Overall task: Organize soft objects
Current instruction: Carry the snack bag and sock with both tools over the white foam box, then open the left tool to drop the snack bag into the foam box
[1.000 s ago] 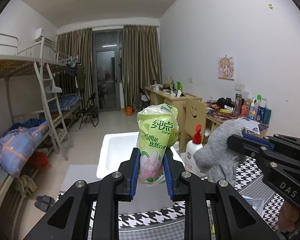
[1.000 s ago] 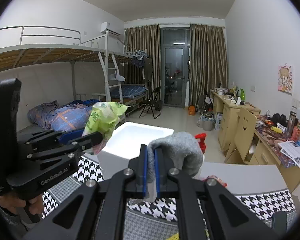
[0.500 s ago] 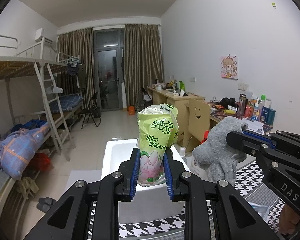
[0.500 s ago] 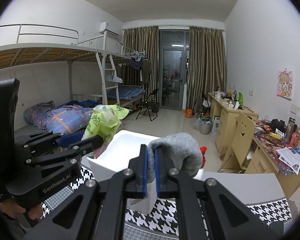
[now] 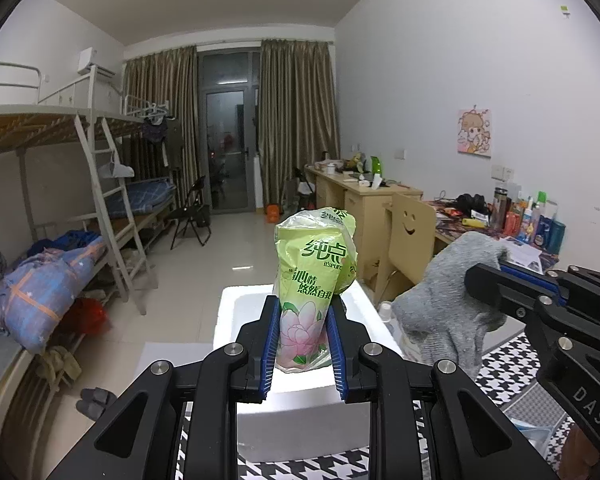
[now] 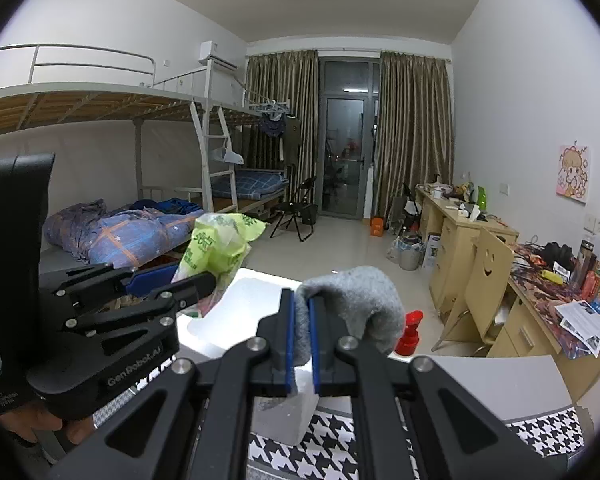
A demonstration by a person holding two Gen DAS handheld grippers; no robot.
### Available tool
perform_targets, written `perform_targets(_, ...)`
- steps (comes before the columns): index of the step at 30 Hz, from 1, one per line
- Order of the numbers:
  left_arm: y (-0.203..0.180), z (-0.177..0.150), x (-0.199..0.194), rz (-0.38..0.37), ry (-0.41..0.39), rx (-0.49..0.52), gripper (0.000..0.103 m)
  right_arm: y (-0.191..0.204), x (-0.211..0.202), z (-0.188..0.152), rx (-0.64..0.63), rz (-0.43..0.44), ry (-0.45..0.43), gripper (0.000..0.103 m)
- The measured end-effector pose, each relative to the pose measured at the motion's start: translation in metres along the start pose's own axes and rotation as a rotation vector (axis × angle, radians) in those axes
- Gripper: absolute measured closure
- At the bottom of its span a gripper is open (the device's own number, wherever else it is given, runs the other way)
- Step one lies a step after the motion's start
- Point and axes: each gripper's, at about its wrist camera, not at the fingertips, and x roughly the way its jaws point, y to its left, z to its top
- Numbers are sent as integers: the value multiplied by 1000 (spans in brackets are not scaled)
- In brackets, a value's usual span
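The left gripper [image 5: 303, 340] was clamped on a green tissue pack [image 5: 314, 276], its blue pads pressing the pack's lower end, which showed a pink flower print. The pack stood upright between the pads, its crumpled top rising well above them. In the right wrist view the same pack [image 6: 216, 252] stuck out past the left gripper's fingers, held in the air over the near left corner of a white foam box [image 6: 256, 292].

The right gripper [image 6: 301, 340] was closed tight on a grey sock [image 6: 360, 300]. A fold of the sock was pinched between the blue pads, and the rest bulged out to the right and drooped. In the left wrist view the sock [image 5: 448, 312] hung from the right gripper just beside the box's right edge.

The foam box [image 5: 236, 312] sat open on a surface covered with a black-and-white houndstooth cloth [image 6: 340, 452], directly in front of both grippers. A red pump top [image 6: 410, 330] showed just behind the sock, at the box's right side. A hand [image 6: 40, 424] gripped the left gripper's handle at the lower left of the right wrist view.

Behind stood a bunk bed [image 6: 140, 120] with a blue quilt [image 6: 132, 236], and a wooden desk [image 5: 364, 204] along the right wall.
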Motion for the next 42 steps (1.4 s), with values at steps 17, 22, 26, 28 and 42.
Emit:
perform_targets(17,4,2,50,14,100,-13,78,-1,24,10,8,-25,31,94)
perform_targets(22,7,1,64,12,124,-20,78,0,28,10,13,-23,43,94)
perform_targets(26,7,-1,73,11,144,-6,74,2,30,11,10,-26,45,94)
perform_targets(28,9,-2,77,13,157,-15,56,3,32,13,10,-26,48,94)
perform_targets(42,19,-1,68,80,112,-42,1,0,41,16,15,-30,60,94)
